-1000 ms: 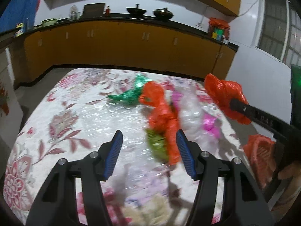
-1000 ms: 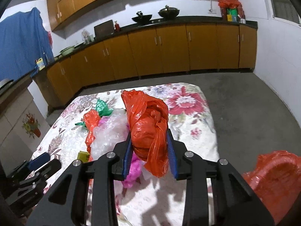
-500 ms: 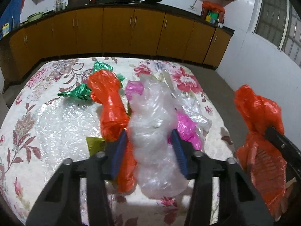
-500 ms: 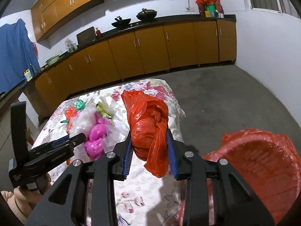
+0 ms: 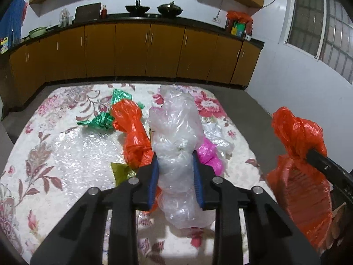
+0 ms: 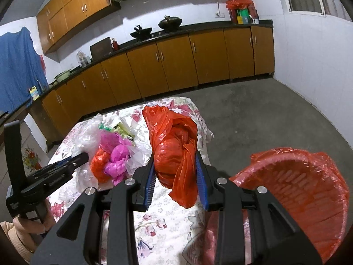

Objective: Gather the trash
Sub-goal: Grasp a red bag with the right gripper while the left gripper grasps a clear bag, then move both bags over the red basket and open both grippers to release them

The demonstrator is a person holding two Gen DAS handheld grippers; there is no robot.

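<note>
My left gripper (image 5: 176,161) hangs over the floral-cloth table (image 5: 55,154). Its jaws are closing, and the blue pads press both sides of a crumpled clear plastic bag (image 5: 176,128). My right gripper (image 6: 175,158) is shut on a knotted red plastic bag (image 6: 174,145), held beyond the table's right edge beside a red slotted basket (image 6: 297,176) lined with red plastic. In the left wrist view that red bag (image 5: 297,132) hangs above the basket (image 5: 304,198).
On the table lie an orange-red bag (image 5: 132,132), a green foil wrapper (image 5: 101,121), a pink bag (image 5: 209,154) and a yellow-green wrapper (image 5: 121,172). Bubble wrap covers the table's middle. Grey floor and orange cabinets (image 6: 176,66) lie beyond.
My left gripper swung right from the orange and green trash onto the clear bag and closed around it. My right gripper carried the red bag off the table toward the basket.
</note>
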